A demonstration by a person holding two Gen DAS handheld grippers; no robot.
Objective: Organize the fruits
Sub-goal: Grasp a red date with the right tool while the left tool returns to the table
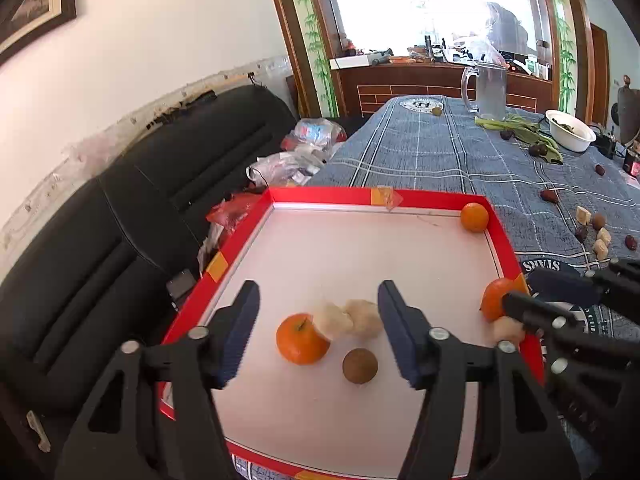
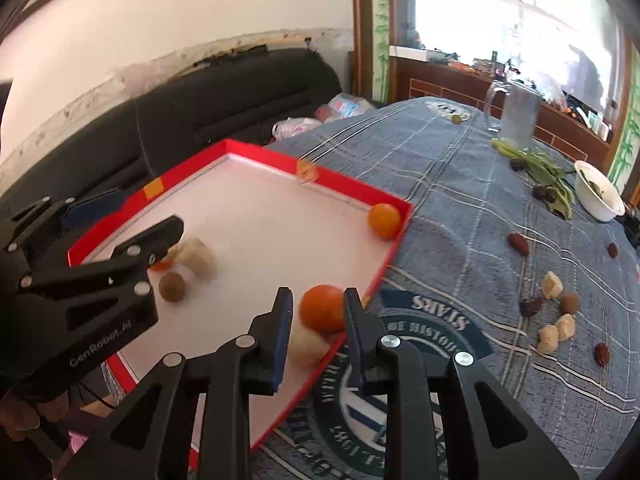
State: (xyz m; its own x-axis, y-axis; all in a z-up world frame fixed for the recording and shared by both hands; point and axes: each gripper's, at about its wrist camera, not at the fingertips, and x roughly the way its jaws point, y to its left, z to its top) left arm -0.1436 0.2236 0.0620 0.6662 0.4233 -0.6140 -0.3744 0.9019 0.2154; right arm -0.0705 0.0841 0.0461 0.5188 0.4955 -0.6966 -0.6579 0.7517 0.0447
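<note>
Presently your left gripper (image 1: pixel 318 330) stands released, jaws wide, touching nothing; an orange (image 1: pixel 302 338) and brown fruit (image 1: pixel 359 365) lie between them in the red tray (image 1: pixel 240 240). Your right gripper (image 2: pixel 316 322) stands narrowly parted around another orange (image 2: pixel 322 307) at the tray's edge, pads apparently clear.

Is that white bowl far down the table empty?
No. The white bowl holds something dark and greenish; what it is cannot be told from here.

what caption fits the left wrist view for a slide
Left tool open over an orange, pale pieces and brown fruit in the red-rimmed tray.
</note>
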